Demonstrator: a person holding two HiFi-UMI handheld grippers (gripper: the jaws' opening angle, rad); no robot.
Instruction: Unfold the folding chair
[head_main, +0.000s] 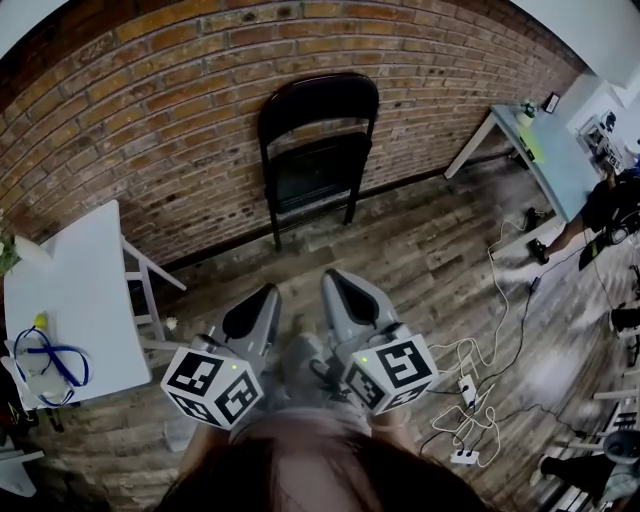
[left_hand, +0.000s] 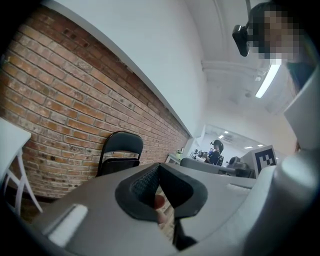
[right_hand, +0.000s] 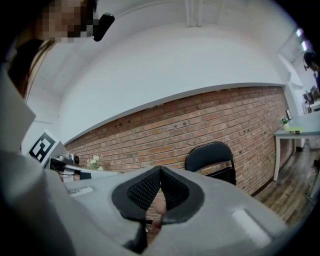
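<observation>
Brick wall (head_main: 150, 110), black folding chair (head_main: 316, 165) leaning folded against it

Black folding chair (head_main: 318, 150) stands folded shut against a red brick wall (head_main: 150, 120). The seat (head_main: 315, 172) is tipped up flat inside the thin dark metal frame, with the rounded, padded backrest (head_main: 320, 100) above it. The chair is upright on the wood-plank floor (head_main: 420, 250) at the foot of the wall, leaning back against the bricks with its front facing the room.
</observation>
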